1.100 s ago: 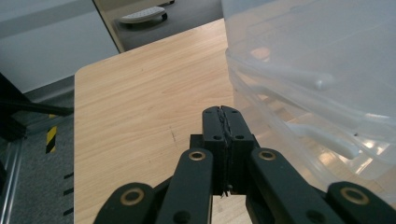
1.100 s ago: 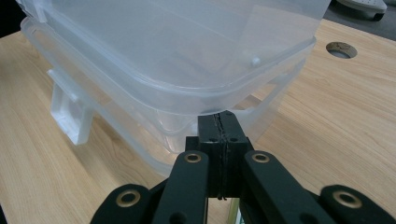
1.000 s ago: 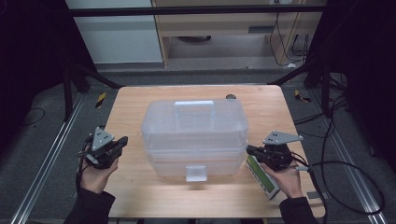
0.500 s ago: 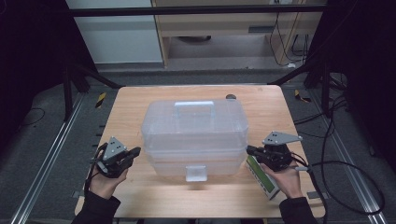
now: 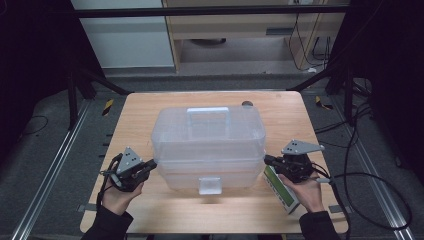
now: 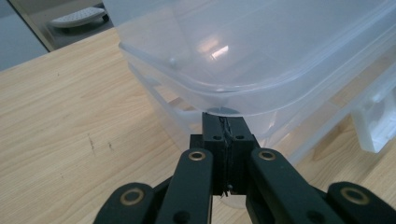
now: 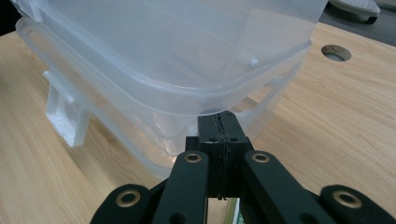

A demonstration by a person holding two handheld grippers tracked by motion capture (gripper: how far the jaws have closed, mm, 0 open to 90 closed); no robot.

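my left gripper [image 5: 150,165] clenched empty at the clear box [image 5: 207,145] mid-frame, right gripper [image 5: 267,160] clenched empty opposite

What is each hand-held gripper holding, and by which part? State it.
Nothing. Left hand-held gripper and right hand-held gripper are shut on themselves, tips under the clear box lid's rim at its ends.

The left gripper [image 5: 150,165] slides in from the left edge of the table [image 5: 150,115], jaws pressed together, tips now tucked under the lid rim of the clear box [image 5: 207,145].
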